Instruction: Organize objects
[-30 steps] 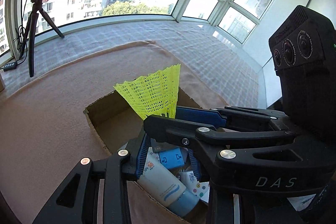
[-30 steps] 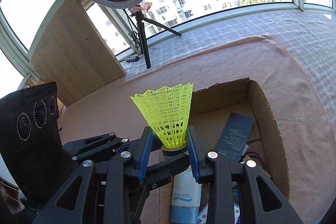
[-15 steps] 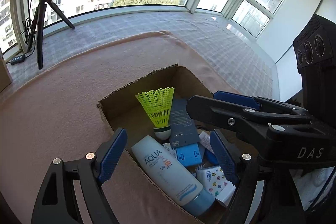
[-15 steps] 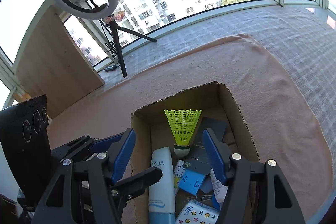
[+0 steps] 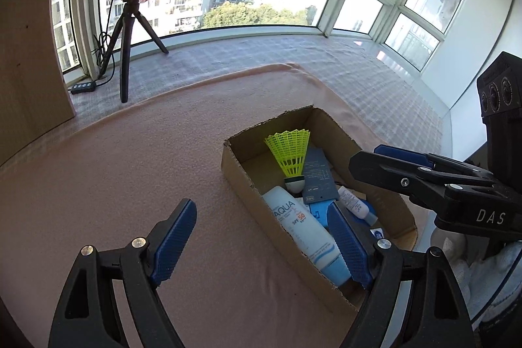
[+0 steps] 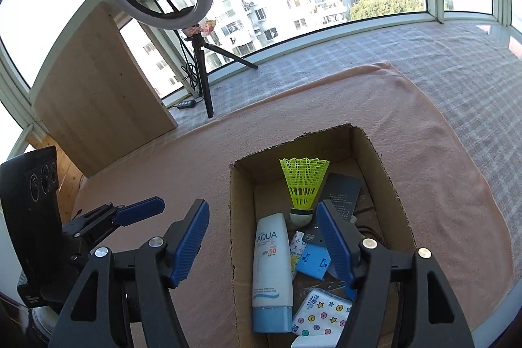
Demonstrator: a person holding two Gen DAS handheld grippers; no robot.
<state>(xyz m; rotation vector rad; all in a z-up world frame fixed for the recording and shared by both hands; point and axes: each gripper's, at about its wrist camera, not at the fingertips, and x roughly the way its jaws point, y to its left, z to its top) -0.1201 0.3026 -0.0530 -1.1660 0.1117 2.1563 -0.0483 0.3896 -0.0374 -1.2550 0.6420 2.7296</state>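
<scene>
The yellow shuttlecock (image 6: 304,185) stood in the cardboard box (image 6: 388,181), cork down and skirt up, near the far wall of the box. It leaned a little against the dark card (image 6: 342,194) beside it, and this was probably why it stayed upright. The white sunscreen tube (image 6: 272,269) lay along the left wall of the box, with its blue cap toward the camera. A small blue case (image 6: 314,260) and a packet with coloured stars (image 6: 323,318) filled the near part of the box. The box itself rested on a pink blanket (image 6: 440,185).

The right claw (image 6: 262,247) hung above the near end of the box, released, with nothing between its blue pads. The left claw (image 5: 261,247) was also released and empty, above the left edge of the box and the blanket there. It seemed that both were kept wide so that they would not knock the things in the box.

One second before, the right claw was clenched on the base of the shuttlecock, and the left claw was nearly closed just beside it. Since then the shuttlecock was let go and now sat in the box by itself, and both claws had spread and drawn away from it. The task looked nearly done for this thing, since no other loose object showed on the blanket around the box
</scene>
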